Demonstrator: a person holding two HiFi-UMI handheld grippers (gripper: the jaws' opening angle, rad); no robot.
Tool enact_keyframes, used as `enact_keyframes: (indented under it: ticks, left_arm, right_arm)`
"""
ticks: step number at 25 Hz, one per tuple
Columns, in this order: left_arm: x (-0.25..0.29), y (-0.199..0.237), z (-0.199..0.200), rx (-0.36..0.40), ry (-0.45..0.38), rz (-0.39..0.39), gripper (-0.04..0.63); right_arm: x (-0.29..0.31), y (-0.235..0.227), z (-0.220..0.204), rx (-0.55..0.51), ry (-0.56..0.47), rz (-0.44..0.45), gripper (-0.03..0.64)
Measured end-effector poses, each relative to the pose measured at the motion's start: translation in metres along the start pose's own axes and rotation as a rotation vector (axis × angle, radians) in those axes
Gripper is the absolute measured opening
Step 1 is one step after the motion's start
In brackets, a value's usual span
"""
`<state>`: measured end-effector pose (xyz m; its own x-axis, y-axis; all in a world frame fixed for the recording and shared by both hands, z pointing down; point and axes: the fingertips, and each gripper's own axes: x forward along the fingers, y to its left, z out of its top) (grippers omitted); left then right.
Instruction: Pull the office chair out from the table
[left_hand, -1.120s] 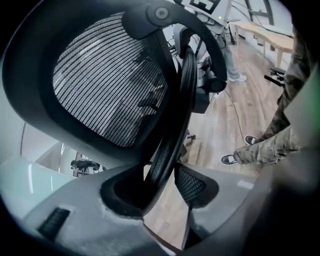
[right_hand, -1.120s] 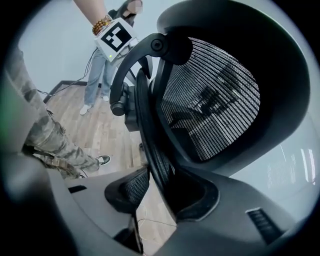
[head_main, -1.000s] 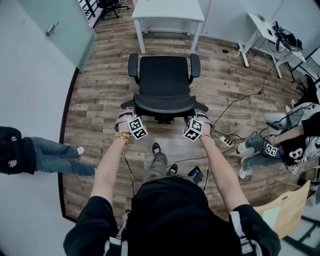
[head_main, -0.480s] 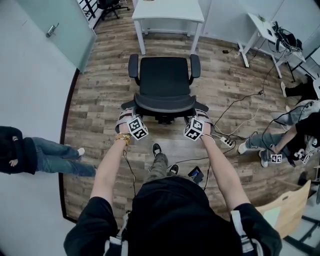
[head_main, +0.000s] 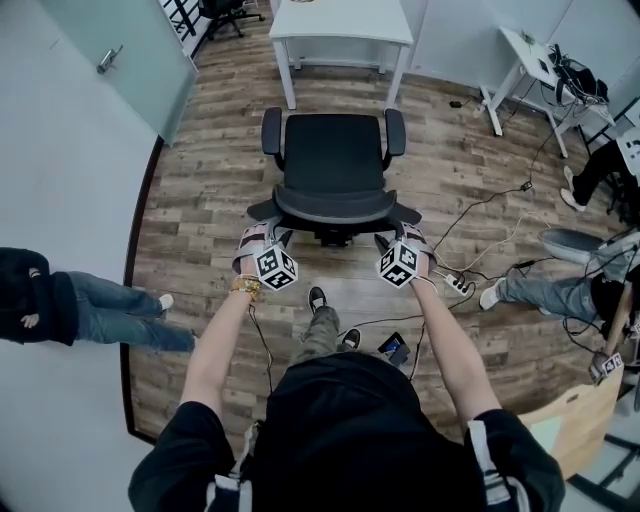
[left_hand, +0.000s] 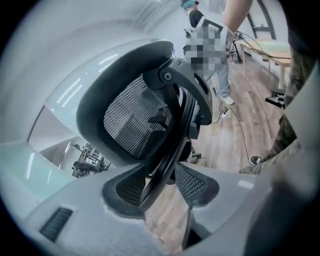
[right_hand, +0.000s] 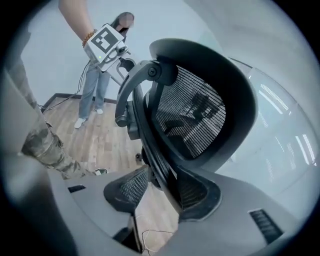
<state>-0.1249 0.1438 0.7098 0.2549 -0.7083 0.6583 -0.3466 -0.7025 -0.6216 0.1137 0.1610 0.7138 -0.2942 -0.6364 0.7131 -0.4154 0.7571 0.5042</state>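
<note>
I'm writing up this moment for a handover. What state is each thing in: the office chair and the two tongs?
Office chair: upright, seat empty, standing out from the table.
Left tongs: open, just been opening; the edge of the backrest runs between them, not pinched.
Right tongs: open, just been opening; the other backrest edge runs between them, not pinched.

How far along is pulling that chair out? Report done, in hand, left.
Done: the office chair stands clear of the white table, bare floor between them. In hand: left gripper and right gripper have just been opening, the backrest edge between each pair of jaws, unpressed. Left: only backing both grippers away.
</note>
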Motion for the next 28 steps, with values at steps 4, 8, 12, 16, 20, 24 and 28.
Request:
enact_keyframes:
  ticks: [4,8,12,16,20,24,28]
  left_arm:
    - [-0.015,-0.003,0.008,-0.038,-0.036,0.021,0.198]
    - [-0.032,-0.005,0.020,-0.140,-0.091,0.050,0.196]
    - [-0.051,-0.009,0.034,-0.277,-0.151,0.089,0.190]
    - [-0.071,-0.005,0.050,-0.353,-0.199,0.146,0.182]
    - [-0.093,0.006,0.068,-0.467,-0.266,0.194,0.177]
    - [-0.122,0.020,0.097,-0.477,-0.350,0.262,0.171]
    - [-0.149,0.035,0.122,-0.547,-0.444,0.289,0.157]
  right_arm:
    - [-0.017,0.003,0.004,0.005,-0.028,-0.025,0.146]
    - [-0.033,0.009,0.012,0.059,-0.080,-0.041,0.138]
    - [-0.049,0.014,0.024,0.140,-0.148,-0.061,0.126]
    - [-0.068,0.007,0.044,0.258,-0.232,-0.097,0.118]
    - [-0.090,-0.002,0.070,0.347,-0.327,-0.140,0.106]
    - [-0.114,-0.006,0.102,0.365,-0.432,-0.172,0.094]
    - [-0.140,-0.013,0.135,0.375,-0.526,-0.203,0.084]
